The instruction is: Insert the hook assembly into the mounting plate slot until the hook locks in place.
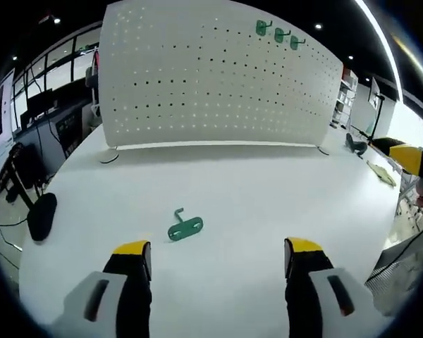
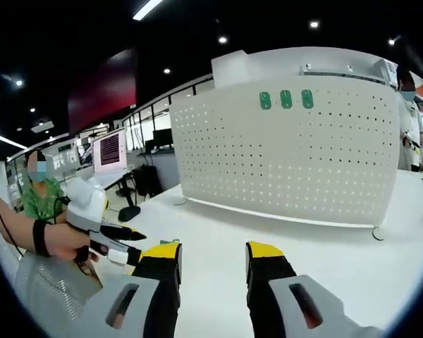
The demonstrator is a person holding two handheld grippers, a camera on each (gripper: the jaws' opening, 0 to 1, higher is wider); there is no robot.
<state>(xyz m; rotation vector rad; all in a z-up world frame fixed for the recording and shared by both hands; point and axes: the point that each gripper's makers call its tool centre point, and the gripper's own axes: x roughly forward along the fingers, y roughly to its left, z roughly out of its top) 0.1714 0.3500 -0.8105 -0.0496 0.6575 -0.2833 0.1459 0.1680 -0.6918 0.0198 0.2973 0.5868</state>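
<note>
Green hook assembly (image 1: 185, 227): flat oval plate w/ two holes, thin bent hook rising at one end. Lies loose on white surface (image 1: 254, 204), nothing touching it, well apart from pegboard. White perforated mounting plate (image 1: 211, 77) stands upright along far edge of surface. Three green hooks (image 1: 278, 34) already seated in a row near its top; seen as three green ovals (image 2: 286, 99) in right gripper view.
</note>
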